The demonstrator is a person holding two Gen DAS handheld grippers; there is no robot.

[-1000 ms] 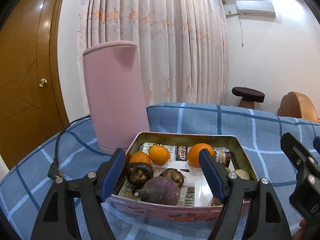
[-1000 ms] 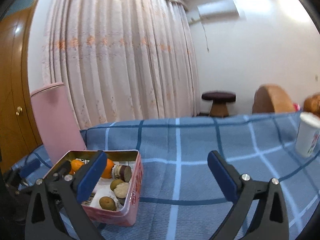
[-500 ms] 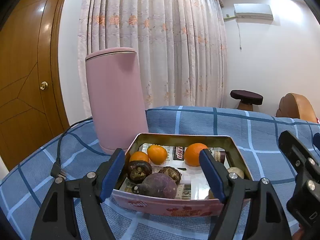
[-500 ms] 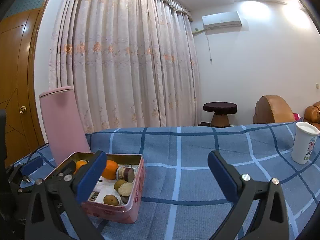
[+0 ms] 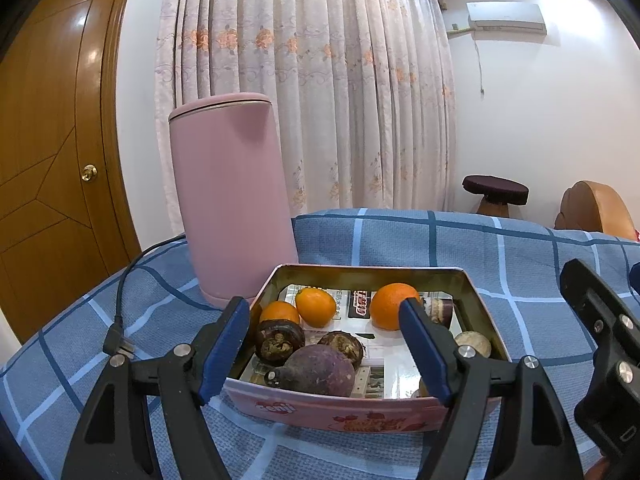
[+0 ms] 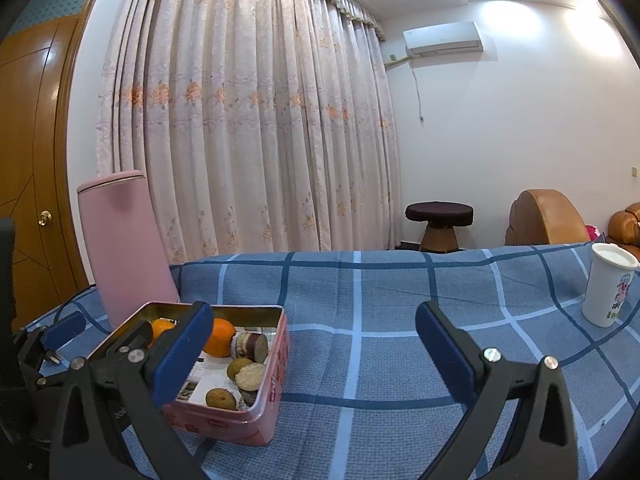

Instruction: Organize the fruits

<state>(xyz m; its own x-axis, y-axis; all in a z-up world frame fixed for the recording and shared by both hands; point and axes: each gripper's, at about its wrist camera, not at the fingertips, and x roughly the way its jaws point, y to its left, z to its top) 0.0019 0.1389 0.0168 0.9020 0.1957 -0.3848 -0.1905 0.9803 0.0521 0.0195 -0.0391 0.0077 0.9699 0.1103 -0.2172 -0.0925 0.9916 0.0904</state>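
L gripper (image 5: 324, 348) is hovering wide open before the pink tin (image 5: 344, 410) w/ fruit; R gripper (image 6: 312, 350) is gaping empty over the blue cloth (image 6: 360, 360).

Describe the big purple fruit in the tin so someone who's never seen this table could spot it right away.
Find the tall pink canister on the blue checked cloth; the open pink tin sits just in front of it. The purple fruit lies against the tin's near wall, bigger and smoother than the two dark wrinkled fruits behind it.
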